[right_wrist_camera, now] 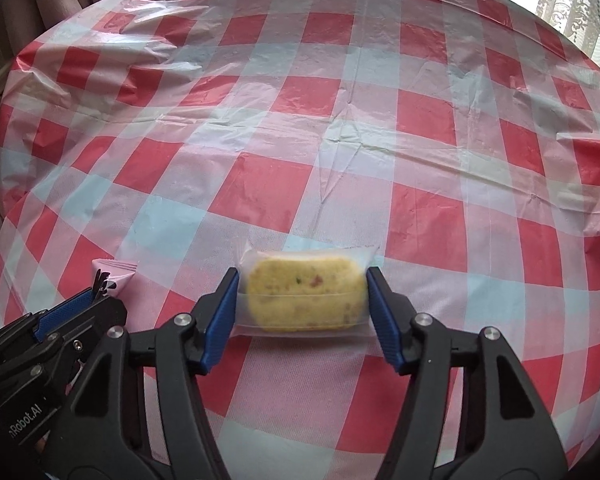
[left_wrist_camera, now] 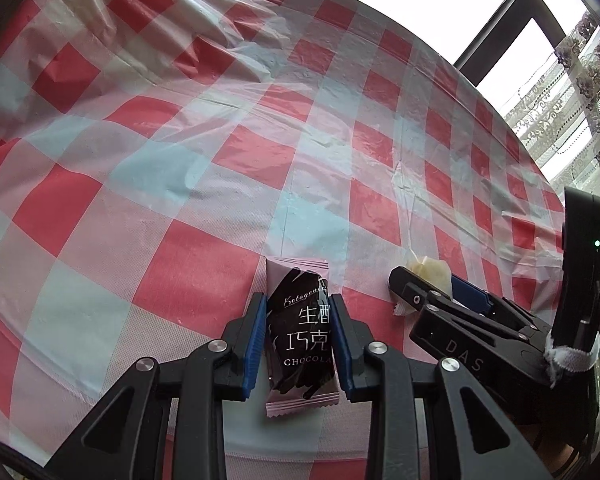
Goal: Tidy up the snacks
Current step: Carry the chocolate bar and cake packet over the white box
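Between the blue ribbed pads of the left claw [left_wrist_camera: 299, 344], sitting pinched at its long sides: a dark chocolate bar wrapper [left_wrist_camera: 300, 340] with pink crimped ends, one end jutting forward past the fingertips and the other trailing back toward the camera. Clamped firmly on it, judging by the pads pressing into the foil. Just to the right of that claw, hanging over the checked worktop [left_wrist_camera: 220, 160]: the right claw [right_wrist_camera: 302, 310], straddling a yellow speckled cake [right_wrist_camera: 305, 298] sealed in a clear soft pouch. Standing part-way closed with the pads touching the pouch's loose film at both short ends, yet not plainly squeezing the cake itself, so reading as not yet gripping. Seeming to be mid-pickup: one snack already secured, the second being bracketed. Calling next, most likely, for closing gently until the pads bite the cake's rounded ends, then lifting both together toward wherever the snacks are being gathered; no tray or box showing in either view, so destination impossible to tell. Looking spongy and easily crushed, that cake, with slippery film prone to sliding under too light a squeeze. Looking stiffer and flatter, the chocolate wrapper, glossy and crinkled. Lying beneath both: a thin red, white and pale-blue plastic cloth, wrinkled and shiny, likely to bunch if dragged.
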The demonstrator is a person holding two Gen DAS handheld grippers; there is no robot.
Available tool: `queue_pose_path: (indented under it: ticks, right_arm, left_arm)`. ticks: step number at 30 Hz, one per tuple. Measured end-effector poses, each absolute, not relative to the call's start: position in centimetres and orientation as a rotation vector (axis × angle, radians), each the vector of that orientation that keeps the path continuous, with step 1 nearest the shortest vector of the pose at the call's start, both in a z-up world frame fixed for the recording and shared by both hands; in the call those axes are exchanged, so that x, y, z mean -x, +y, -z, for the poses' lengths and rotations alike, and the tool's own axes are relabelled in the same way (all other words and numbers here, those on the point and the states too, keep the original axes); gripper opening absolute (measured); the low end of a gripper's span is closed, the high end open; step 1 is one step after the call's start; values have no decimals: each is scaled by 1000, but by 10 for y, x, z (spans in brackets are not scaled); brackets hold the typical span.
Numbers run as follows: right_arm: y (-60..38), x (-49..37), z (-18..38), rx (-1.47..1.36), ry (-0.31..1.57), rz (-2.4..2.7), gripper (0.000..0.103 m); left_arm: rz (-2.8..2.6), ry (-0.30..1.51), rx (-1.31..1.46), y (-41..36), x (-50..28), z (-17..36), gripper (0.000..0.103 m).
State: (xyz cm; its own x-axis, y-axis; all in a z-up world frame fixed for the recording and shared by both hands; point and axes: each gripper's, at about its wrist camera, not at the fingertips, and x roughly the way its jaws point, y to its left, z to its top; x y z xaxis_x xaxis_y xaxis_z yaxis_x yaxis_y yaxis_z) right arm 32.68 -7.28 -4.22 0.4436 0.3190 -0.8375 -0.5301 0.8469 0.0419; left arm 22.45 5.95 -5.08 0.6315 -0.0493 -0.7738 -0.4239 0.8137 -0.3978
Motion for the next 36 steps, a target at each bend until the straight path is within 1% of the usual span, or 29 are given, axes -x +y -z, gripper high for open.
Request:
queue_pose_path:
  ticks: [10,16,25,36]
  right_arm:
    - [-99,-301,29,183,984,-517,64]
    - [-122,-284,18,143,970,-507,64]
    - [-171,-262,0,45,944,-485,64]
    - [-245,-236,-12,-84,917,-438,64]
  left_arm:
    - [-211,861,584,53,-219,46,32]
    - [-208,850,531,42,-214,33,32]
    - [-171,849,421,7,-206,13,32]
    - [-89,853,287,-59,-194,-9,32]
